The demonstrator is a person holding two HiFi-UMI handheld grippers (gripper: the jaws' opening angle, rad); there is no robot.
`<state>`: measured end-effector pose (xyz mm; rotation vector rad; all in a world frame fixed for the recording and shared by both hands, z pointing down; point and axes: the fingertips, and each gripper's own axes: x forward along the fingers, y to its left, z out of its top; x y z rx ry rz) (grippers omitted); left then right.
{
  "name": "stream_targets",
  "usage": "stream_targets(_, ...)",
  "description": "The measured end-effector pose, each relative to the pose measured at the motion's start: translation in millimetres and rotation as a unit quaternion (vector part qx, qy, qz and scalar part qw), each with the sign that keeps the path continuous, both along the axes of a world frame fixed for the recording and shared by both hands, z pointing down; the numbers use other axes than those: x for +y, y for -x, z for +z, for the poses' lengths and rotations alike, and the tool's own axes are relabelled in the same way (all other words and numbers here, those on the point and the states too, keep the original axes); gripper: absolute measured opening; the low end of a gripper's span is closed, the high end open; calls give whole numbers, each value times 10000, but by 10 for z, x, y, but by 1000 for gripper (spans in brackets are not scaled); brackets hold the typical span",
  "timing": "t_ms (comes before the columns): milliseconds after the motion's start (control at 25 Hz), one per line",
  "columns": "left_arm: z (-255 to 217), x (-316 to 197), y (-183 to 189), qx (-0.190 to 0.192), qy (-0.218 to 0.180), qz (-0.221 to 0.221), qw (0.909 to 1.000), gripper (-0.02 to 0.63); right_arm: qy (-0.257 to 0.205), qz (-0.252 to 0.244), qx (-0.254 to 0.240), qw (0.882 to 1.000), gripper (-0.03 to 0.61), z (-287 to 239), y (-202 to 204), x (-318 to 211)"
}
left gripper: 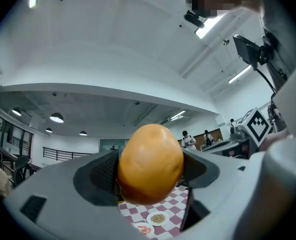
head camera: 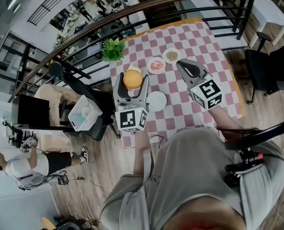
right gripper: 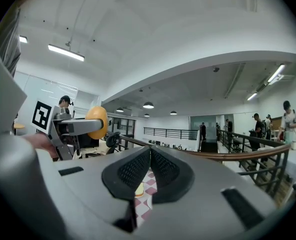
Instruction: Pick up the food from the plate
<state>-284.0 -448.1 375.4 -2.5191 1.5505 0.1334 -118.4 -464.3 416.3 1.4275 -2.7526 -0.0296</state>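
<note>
My left gripper [head camera: 132, 80] is shut on an orange bread roll [head camera: 132, 78], held up in the air over the near left part of the checked table [head camera: 214, 56]. The roll [left gripper: 150, 163] fills the gap between the dark pads in the left gripper view. It also shows at the left in the right gripper view, as the roll [right gripper: 97, 122] clamped in grey fingers. An empty white plate [head camera: 157, 101] lies just right of the left gripper. My right gripper [head camera: 183, 66] hangs shut and empty above the table, its pads [right gripper: 149, 170] pressed together.
Two small plates with food, one reddish [head camera: 156, 65] and one with brownish bits [head camera: 171, 55], sit mid-table. A green plant [head camera: 113, 48] stands at the far left corner. Office chairs [head camera: 79, 111] stand left of the table, a railing [head camera: 132, 11] runs behind. A person [head camera: 22, 166] stands lower left.
</note>
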Motion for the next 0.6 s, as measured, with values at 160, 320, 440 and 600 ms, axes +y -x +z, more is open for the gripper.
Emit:
stream_targets(160,50,-1,-30,-57,58,36,10000,382,48,49,17,10000,15,41,-45,-7)
stream_targets(320,89,1,-69,-161,119,72,9998,382,78,83,19,9999,15,50,-76,4)
stream_targets(440,150,8,-103,-350,161,94,9992,382,90,92,18,9999,14,72,-84,26)
stream_targets(600,464,-20,-287,-1217,483,313,9909,382,155,168,26,9997,14,137,-146,89)
